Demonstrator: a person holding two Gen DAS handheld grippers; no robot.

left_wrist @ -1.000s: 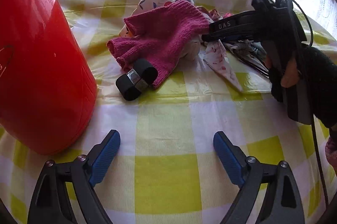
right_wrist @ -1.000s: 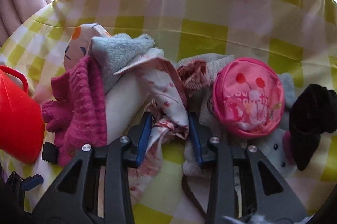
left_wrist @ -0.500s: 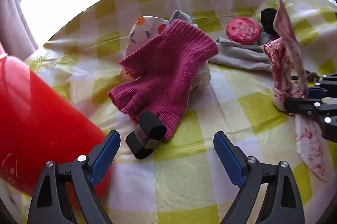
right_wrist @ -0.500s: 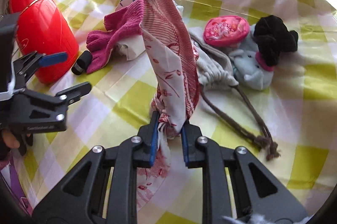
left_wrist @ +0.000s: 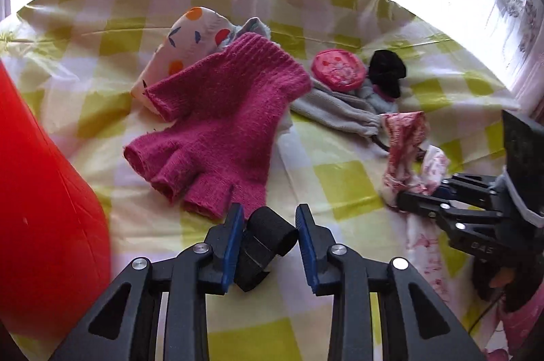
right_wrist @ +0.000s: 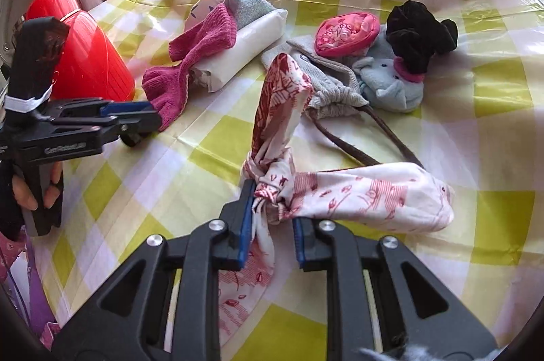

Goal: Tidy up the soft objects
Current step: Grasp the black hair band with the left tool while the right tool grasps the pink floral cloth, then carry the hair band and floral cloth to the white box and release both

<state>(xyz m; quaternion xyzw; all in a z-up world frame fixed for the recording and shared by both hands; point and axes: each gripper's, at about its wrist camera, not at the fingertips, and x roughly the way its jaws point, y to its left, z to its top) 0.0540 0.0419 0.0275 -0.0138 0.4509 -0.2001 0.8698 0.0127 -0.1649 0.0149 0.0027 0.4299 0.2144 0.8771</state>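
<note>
Soft objects are lying scattered on the yellow-check worktop (right_wrist: pixel 217 136), and two are being handled. Nearest, left gripper (left_wrist: pixel 268 226) is sitting low with jaws straddling the black strap roll (left_wrist: pixel 267 237); pads look touching or almost touching its sides, so closing on it but I cannot tell if it is truly clamped. Risk: roll is small and squashy, could squirt forward out of the pads or unroll if pinched off-centre. Right gripper (right_wrist: pixel 272 218) is clenching the knot of the red-patterned cloth (right_wrist: pixel 340 194), with loose ends drooping onto the worktop; risk is a trailing end dragging, or snagging the brown drawstring (right_wrist: pixel 374 136) of the grey pouch (right_wrist: pixel 326 82) just beyond and pulling it along. Just past the roll, pink fingerless glove (left_wrist: pixel 221 119) is draped over a white bundle (right_wrist: pixel 244 51), and its finger end is near the left jaws, so it could get nipped too. Red container (left_wrist: pixel 44 198) is standing close on the left, a likely bump point. Farther back, pink round purse (left_wrist: pixel 340 72), grey elephant toy (right_wrist: pixel 391 85) and black scrunchie (right_wrist: pixel 418 34) are piled touching.
</note>
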